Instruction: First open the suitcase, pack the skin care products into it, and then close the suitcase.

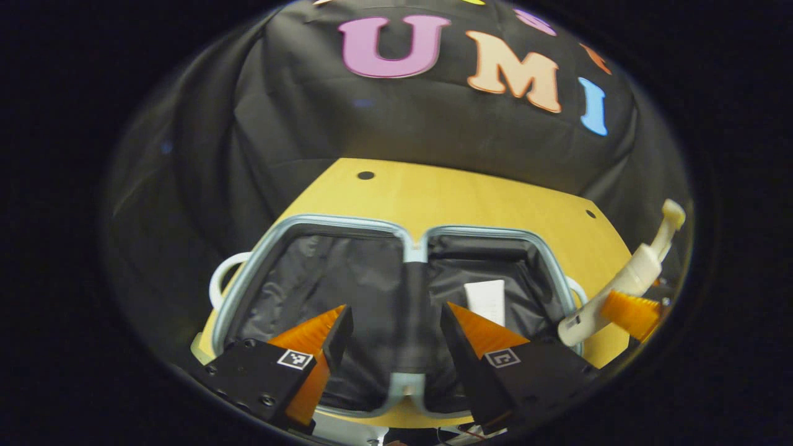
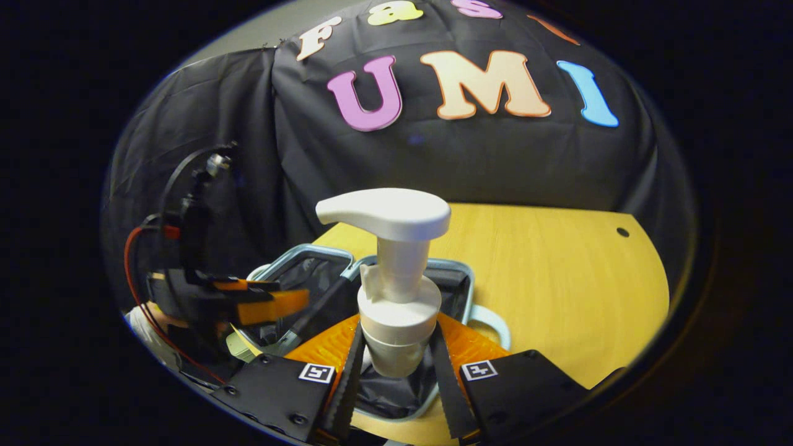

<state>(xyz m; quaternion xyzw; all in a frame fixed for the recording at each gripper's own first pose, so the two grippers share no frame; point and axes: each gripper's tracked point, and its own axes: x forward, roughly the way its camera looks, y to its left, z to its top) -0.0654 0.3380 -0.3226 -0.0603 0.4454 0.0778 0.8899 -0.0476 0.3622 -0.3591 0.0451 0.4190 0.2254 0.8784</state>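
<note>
Pump bottle (image 2: pixel 396 297) – pale, broad-headed, upright – pinched at its body by the right gripper (image 2: pixel 396 365), carried just above the open suitcase (image 1: pixel 322 220), likely for packing | white tube (image 1: pixel 486 300) already lies inside it, in its right half | left gripper (image 1: pixel 393 331) hovers over the suitcase, fingers spread, empty | wooden table (image 1: pixel 471 198) beneath.

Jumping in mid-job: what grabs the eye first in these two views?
The white pump bottle stands upright between the right gripper's fingers, held over the open suitcase. In the left gripper view the suitcase lies spread flat on the wooden table, dark lining showing, with a white tube in its right half. The left gripper hovers open above the hinge.
</note>
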